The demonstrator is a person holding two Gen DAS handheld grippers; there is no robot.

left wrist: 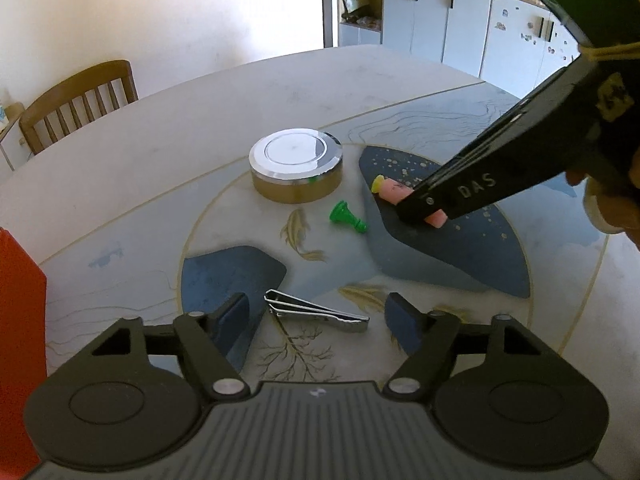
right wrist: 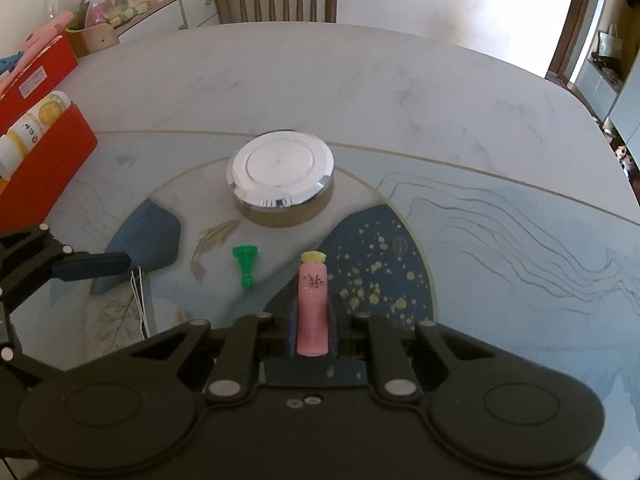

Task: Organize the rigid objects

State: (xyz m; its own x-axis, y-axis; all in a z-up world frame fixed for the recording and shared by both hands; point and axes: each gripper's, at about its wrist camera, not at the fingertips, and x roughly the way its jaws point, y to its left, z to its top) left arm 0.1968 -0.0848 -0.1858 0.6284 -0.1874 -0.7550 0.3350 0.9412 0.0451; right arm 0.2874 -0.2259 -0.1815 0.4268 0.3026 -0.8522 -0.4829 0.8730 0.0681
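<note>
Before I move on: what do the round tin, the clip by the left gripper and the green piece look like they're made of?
Round tin: lid looks like polished metal, mirror-bright with sharp reflections on its bevelled rim; the gold band below could be metal or card. Clip: bare steel by its look, thin silvery strips with a shine. Green piece: probably moulded plastic, uniform saturated colour, slightly glossy.
</note>
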